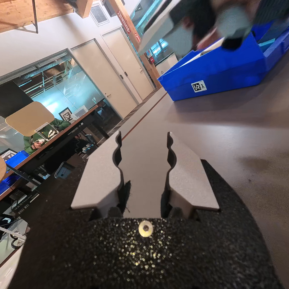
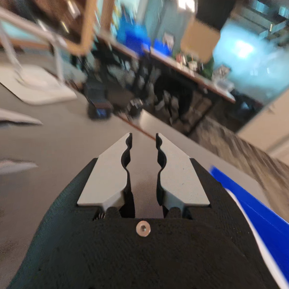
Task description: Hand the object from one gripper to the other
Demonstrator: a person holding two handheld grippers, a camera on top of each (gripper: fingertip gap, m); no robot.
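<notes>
Left gripper [image 1: 143, 136] gaped empty; right gripper [image 2: 143, 136] parted, empty, blurred. Best steadied, then aimed at blue bin [image 1: 219, 73], one o'clock.

Both wrist cameras sit low and tilted, close over the grey tabletop [image 1: 219, 148], looking forward along their own tool fingers. Both views share the tabletop, the blue bin [image 1: 219, 73] and the far desks.

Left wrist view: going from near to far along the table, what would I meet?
The left tool, open and empty → bare grey table → blue bin with a square tag → the other tool, blurred, above the bin.
</notes>
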